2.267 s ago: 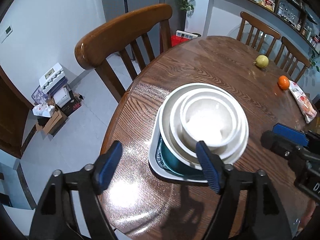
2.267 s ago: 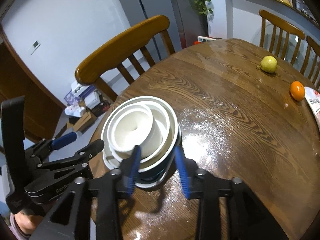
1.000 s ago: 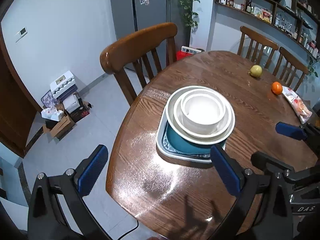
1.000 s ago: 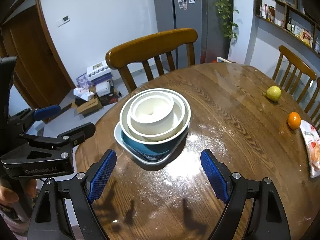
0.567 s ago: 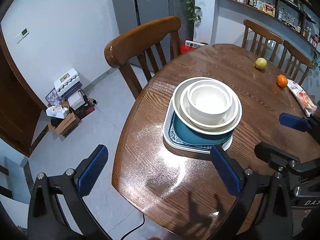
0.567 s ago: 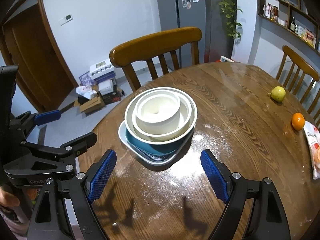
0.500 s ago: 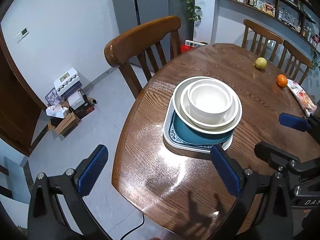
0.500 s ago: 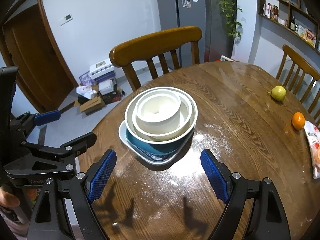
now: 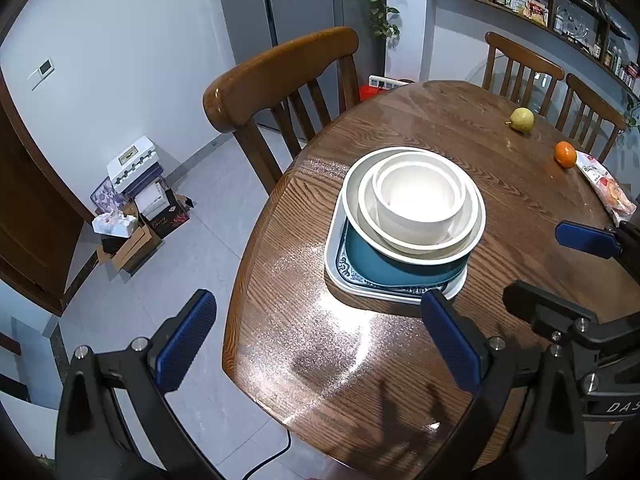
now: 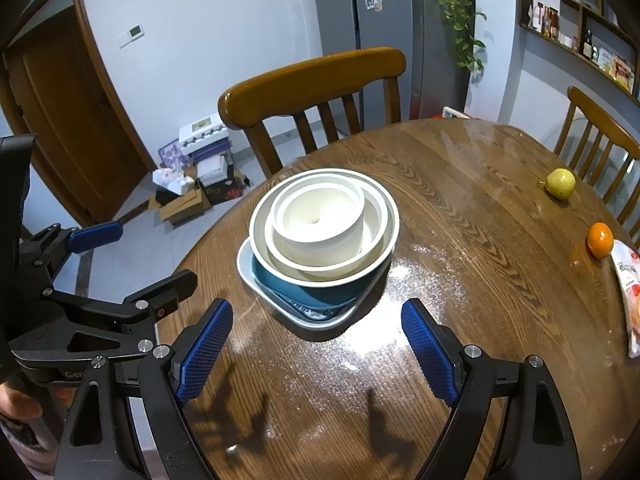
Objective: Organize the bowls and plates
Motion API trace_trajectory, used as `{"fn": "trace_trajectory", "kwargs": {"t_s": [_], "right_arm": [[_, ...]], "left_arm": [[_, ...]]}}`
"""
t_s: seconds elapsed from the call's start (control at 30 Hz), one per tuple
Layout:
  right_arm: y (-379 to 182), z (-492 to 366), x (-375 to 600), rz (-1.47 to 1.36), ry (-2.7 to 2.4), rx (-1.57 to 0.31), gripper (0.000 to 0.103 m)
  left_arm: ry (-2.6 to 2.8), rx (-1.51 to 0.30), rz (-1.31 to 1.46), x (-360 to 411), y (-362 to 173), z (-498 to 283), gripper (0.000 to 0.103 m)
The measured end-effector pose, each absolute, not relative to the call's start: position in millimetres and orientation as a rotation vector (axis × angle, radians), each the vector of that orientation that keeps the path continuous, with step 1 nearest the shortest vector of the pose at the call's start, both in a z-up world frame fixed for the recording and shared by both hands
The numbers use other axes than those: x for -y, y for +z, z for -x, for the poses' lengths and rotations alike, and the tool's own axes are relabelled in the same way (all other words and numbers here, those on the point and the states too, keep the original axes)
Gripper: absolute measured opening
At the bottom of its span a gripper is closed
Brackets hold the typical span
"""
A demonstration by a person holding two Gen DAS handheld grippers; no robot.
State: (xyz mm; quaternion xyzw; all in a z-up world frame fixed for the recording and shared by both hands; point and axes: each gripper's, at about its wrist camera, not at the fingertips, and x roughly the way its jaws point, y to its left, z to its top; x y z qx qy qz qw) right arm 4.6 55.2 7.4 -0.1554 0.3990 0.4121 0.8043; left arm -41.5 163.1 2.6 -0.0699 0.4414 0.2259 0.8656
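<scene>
A stack of dishes stands near the table's edge: a white square plate (image 9: 335, 264) (image 10: 256, 280) at the bottom, a teal dish (image 9: 384, 270) (image 10: 320, 294) on it, then three nested white bowls, the smallest (image 9: 418, 200) (image 10: 320, 216) on top. My left gripper (image 9: 316, 308) hangs open in front of the stack, well short of it, holding nothing. To its right my right gripper (image 10: 316, 312) is open too and just as empty. Each gripper shows in the other's view, the right gripper (image 9: 560, 268) and the left gripper (image 10: 136, 258).
A wooden chair (image 9: 280, 68) stands behind the stack at the round table's (image 9: 280, 320) edge. A pear (image 10: 560, 184), an orange (image 10: 600, 240) and a snack packet (image 10: 632, 292) lie far right. More chairs (image 9: 520, 64) line the far side. Boxes (image 9: 132, 208) sit on the floor.
Both grippers have drawn back from the stack, which they stood close against at first. The right jaws have opened from narrow to wide. Over the last half second nothing moves.
</scene>
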Motion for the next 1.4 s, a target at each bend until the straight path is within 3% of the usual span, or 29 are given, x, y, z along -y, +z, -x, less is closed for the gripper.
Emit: {"fn": "trace_trajectory", "kwargs": {"t_s": [1.4], "right_arm": [[6,-11,-56,0.322,0.873,-0.864,0.087]], "left_arm": [[0.471,-0.919,0.125,-161,2,30,0.102]]}}
